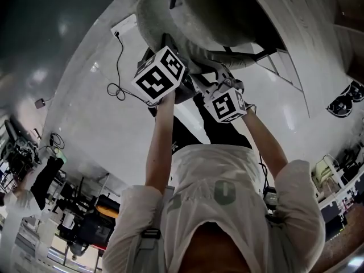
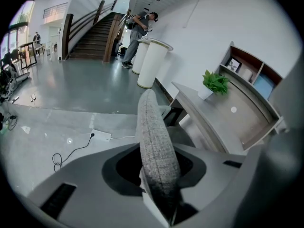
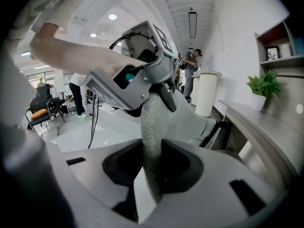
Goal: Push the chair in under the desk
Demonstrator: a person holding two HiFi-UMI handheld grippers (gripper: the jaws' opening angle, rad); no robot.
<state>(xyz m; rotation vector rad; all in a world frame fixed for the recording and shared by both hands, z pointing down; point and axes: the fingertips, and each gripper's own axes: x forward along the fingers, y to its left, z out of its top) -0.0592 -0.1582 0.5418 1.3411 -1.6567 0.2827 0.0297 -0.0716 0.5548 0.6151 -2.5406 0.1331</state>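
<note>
Left gripper view first: desk [image 2: 223,113] off to the right, potted plant [image 2: 216,82] on top. Chair [image 2: 154,137] just beside it, grey fabric backrest seen edge-on, seemingly not yet tucked under. Left gripper [image 2: 159,189] and right gripper [image 3: 154,175] each pinching that backrest's top edge, side by side. Keep both pinches firm, push level and evenly, and steer the black armrest [image 3: 219,129] clear of the desk front.

Glossy floor [image 1: 79,124], chair [image 1: 170,21], black cable [image 1: 115,90], power strip [image 2: 101,136]
</note>
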